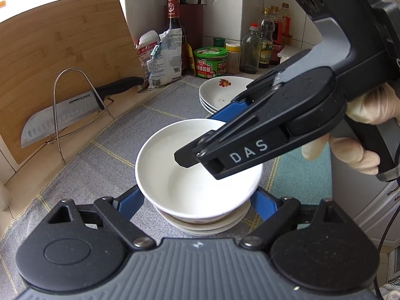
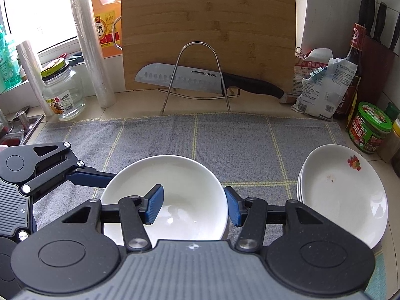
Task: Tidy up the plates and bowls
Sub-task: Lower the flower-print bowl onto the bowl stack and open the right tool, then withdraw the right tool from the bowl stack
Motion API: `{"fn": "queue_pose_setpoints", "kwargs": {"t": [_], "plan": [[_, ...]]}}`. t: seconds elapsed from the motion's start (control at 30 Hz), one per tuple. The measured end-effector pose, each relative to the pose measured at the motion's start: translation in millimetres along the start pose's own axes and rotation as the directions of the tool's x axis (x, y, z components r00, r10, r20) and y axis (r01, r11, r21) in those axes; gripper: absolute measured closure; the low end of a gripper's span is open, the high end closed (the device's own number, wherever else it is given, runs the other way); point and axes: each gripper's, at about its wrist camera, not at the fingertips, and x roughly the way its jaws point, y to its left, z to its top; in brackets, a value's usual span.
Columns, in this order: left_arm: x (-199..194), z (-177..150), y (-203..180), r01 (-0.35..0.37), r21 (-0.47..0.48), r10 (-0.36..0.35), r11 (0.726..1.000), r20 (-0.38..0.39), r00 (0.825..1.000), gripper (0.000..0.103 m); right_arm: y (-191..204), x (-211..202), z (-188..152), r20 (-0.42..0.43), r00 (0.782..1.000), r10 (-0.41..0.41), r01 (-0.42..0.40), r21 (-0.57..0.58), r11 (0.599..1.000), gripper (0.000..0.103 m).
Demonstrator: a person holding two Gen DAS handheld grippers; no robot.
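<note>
Right gripper [image 2: 193, 205] first: its jaws are drawn in as narrow as they go, straddling the right-hand wall of the deep white ceramic bowl [image 2: 175, 182]. One blue pad is inside the bowl and the other sits against the outside of the rim, so we call that a grip on the bowl.

Over to the left gripper [image 1: 197, 200], and it's about half open. Its blue fingers [image 1: 130, 200] flank the same bowl low on either side, and we cannot tell whether they press or merely bracket it.

The bowl itself sits nested on top of a short stack of white bowls [image 1: 205, 227], near the front of the grey checked cloth mat [image 2: 200, 137]. Off to the right, apart from the bowls, is a pile of shallow white plates with a fruit print [image 2: 342, 195]. Behind it all, a bamboo cutting board [image 2: 207, 25] leans against the wall with a steel kitchen knife [image 2: 187, 78] in a wire rack.

We judge the step in hand to be seating this bowl on its stack, and it looks all but done. The next move calls for a gentle release: spread the right jaws enough for the inner pad to clear the wall, then lift straight up so the rim isn't dragged. Meanwhile the left fingers steady the stack against tipping.
</note>
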Motion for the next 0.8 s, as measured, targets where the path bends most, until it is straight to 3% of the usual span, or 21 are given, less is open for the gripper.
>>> {"fn": "queue_pose_setpoints", "kwargs": {"t": [0.33, 0.5, 0.8], "plan": [[5, 0, -1, 0.004, 0.008, -0.004, 1.000, -0.009, 1.000, 0.012, -2, 0, -2, -0.002, 1.000, 0.001, -0.001, 0.015, 1.000, 0.044], [-1, -2, -4, -0.025, 0.028, 0.024, 0.999, 0.032, 0.999, 0.003, 1, -5, -4, 0.024, 1.000, 0.011, -0.011, 0.007, 1.000, 0.017], [-17, -17, 0, -0.039, -0.001, 0.039, 0.999, 0.026, 0.999, 0.002, 7, -18, -3, 0.063, 0.998, -0.007, 0.007, 0.001, 1.000, 0.000]]}}
